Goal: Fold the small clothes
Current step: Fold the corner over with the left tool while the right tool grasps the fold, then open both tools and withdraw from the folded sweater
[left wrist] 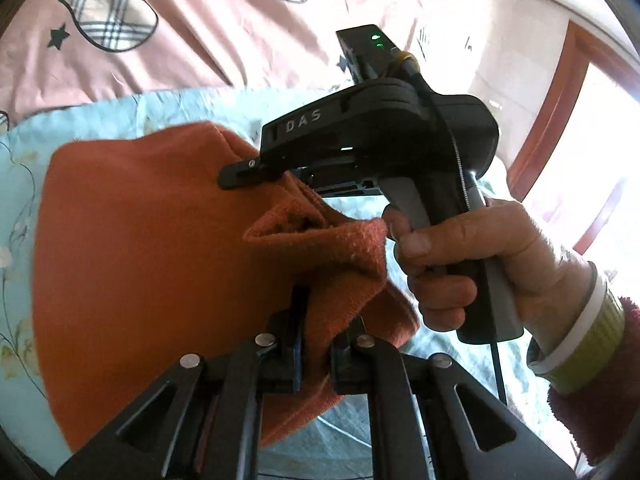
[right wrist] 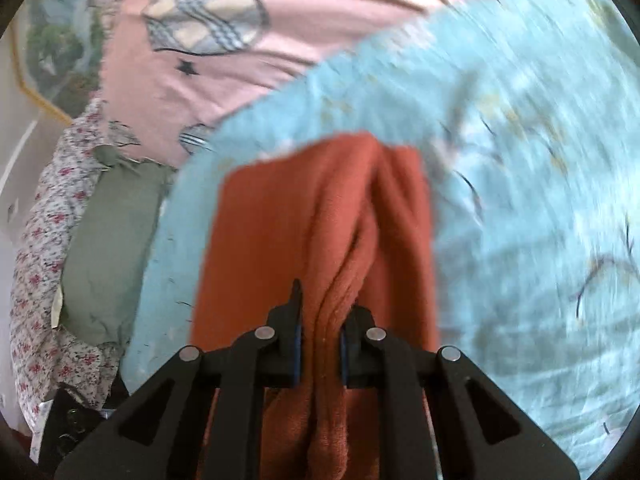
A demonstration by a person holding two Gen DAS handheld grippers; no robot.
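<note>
An orange knit garment (left wrist: pixel 152 240) hangs lifted above a light blue floral sheet (left wrist: pixel 120 112). My left gripper (left wrist: pixel 316 344) is shut on a bunched edge of it at the bottom of the left wrist view. My right gripper (left wrist: pixel 240 172), held by a hand (left wrist: pixel 460 260), pinches another edge of the same garment further up. In the right wrist view my right gripper (right wrist: pixel 320 340) is shut on a gathered fold of the orange garment (right wrist: pixel 312 220), which drapes forward over the blue sheet (right wrist: pixel 520 160).
A pink quilt with plaid heart patches (right wrist: pixel 208 28) lies beyond the blue sheet. A green cloth (right wrist: pixel 108 248) and a floral pillow (right wrist: pixel 36 264) sit at the left. A window with a red-brown frame (left wrist: pixel 560 112) is at the right.
</note>
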